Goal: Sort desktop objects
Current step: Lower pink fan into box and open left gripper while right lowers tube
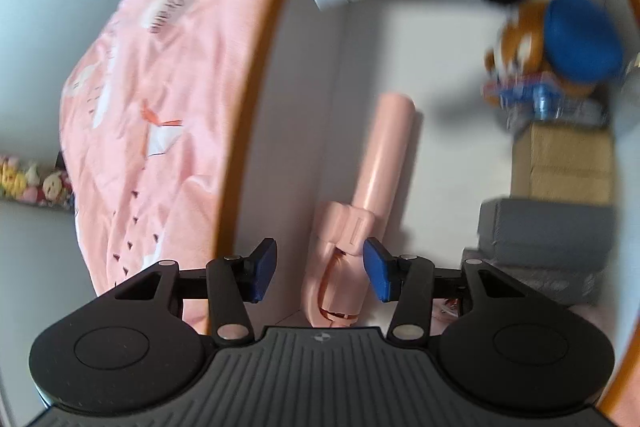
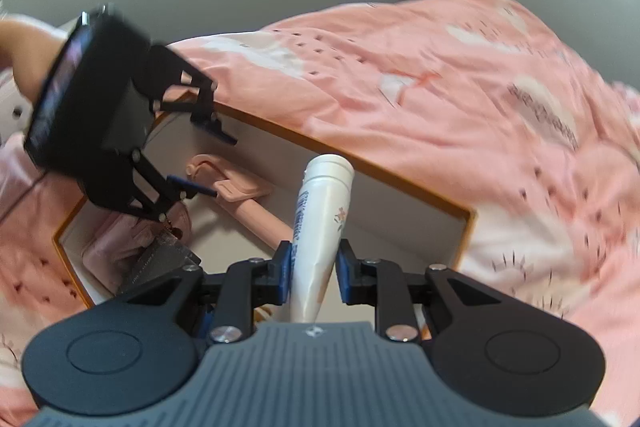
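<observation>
A pink patterned bedspread is covering the bed. An orange-rimmed white box is sitting directly on it.

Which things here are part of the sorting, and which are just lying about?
In the job:
- white tube, held in right gripper
- pink folding tool, lying in orange-edged box
- left gripper, open above it

Lying about:
- pink bedspread
- cardboard carton
</observation>
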`<state>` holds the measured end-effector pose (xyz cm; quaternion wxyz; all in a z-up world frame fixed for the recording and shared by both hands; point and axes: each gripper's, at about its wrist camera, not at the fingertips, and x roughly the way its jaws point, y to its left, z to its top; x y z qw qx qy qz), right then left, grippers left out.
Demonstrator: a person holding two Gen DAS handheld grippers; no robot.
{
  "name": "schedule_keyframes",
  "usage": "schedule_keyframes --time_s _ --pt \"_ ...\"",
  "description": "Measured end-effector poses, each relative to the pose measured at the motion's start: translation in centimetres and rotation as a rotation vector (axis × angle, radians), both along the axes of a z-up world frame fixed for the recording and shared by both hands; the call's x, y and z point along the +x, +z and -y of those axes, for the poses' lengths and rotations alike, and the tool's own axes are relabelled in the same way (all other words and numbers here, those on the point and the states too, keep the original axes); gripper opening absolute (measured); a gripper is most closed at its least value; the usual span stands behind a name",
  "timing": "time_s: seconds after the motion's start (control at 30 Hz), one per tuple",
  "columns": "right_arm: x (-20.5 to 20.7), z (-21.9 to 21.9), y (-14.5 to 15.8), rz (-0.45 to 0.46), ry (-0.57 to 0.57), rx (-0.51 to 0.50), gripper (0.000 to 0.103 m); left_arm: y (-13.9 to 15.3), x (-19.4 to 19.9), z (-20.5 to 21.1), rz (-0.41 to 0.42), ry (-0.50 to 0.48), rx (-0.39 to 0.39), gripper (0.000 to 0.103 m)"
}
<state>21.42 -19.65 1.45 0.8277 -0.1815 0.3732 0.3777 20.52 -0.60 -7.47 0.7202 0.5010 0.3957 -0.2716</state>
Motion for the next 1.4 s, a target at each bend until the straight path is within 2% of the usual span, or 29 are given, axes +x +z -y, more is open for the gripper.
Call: schedule_keyframes --time_s 0.13,0.2,0.37,0.5,0.67,0.87,1.07,1.2,1.3,1.4 --pt "-0.4 -1.6 0.1 0.059 0.118 -0.024 0.025 2.7 -1.0 0.0 0.056 0.120 -0.143 0.056" --pt "-0.5 -2.7 0.0 0.067 0.185 -0.040 0.025 4.1 -0.2 -0.5 0.084 0.193 -0.217 0.056" --pt "-1.2 -5.7 -1.0 0.088 0.381 -0.147 0.025 6.7 -1.2 -2.6 0.144 0.376 -0.357 0.056" --pt "-1.3 -7.7 -1.5 0.135 0.450 -0.235 0.025 7.4 -3.1 -3.9 0.187 0.463 -0.413 0.056" --pt "-0.5 -9.7 -3.2 0.199 0.508 -0.376 0.025 6.9 -5.2 -5.1 0.200 0.574 -0.410 0.056" --pt "-0.2 -11.8 -5.4 0.255 0.600 -0.480 0.024 6.7 -7.2 -7.9 0.198 0.730 -0.531 0.056" --pt "0.0 -14.1 -6.2 0.292 0.701 -0.479 0.024 6.3 -7.8 -9.2 0.201 0.770 -0.580 0.056" --pt "0.0 -15.7 -5.9 0.235 0.746 -0.449 0.024 6.3 -7.9 -9.5 0.201 0.778 -0.606 0.056" --pt "-0.8 -16.7 -6.6 0.281 0.799 -0.496 0.024 6.3 -8.1 -9.9 0.200 0.792 -0.628 0.056" --pt "-0.9 -17.3 -6.6 0.307 0.807 -0.509 0.024 6.2 -8.2 -10.3 0.198 0.811 -0.639 0.056"
